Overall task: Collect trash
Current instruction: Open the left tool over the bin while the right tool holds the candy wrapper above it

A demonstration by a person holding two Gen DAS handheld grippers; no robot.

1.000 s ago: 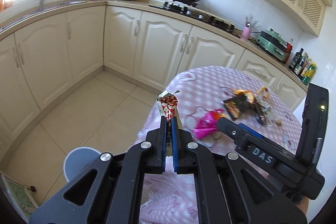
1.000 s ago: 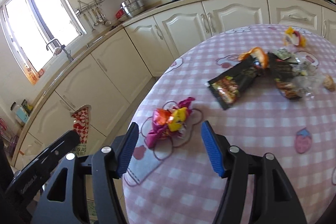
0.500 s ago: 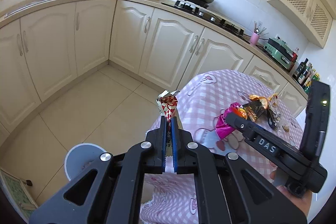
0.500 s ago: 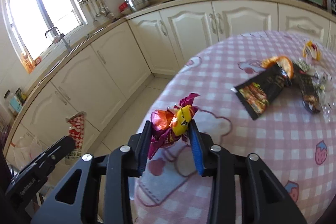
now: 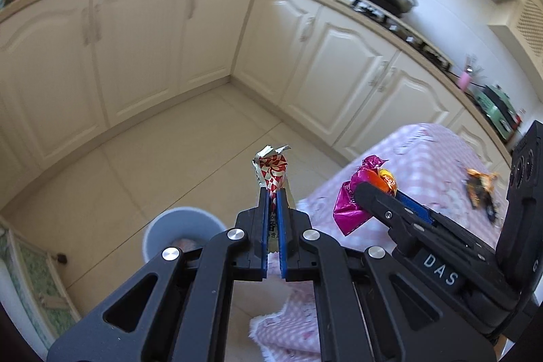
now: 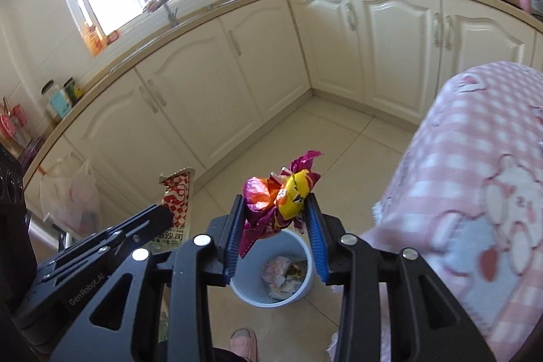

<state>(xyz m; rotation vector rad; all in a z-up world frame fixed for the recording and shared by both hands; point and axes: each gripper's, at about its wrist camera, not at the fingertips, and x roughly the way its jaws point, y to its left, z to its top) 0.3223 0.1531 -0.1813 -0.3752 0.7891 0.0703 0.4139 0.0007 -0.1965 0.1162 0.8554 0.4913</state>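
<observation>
Carrying both loads: left gripper (image 5: 274,209) pinches the red-checked wrapper (image 5: 273,170), right gripper (image 6: 275,223) clamps the crumpled candy wrappers (image 6: 280,192); centre each above the bin (image 6: 271,270), lower middle, before releasing

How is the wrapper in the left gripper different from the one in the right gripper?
The red-and-white wrapper is folded flat and thin; the purple, orange and yellow wrapper is a puffy crumpled bunch. So the left gripper is shut almost completely on its wrapper, while the right gripper stays much wider around its wrapper. Both are off the table, near the blue bin.
</observation>
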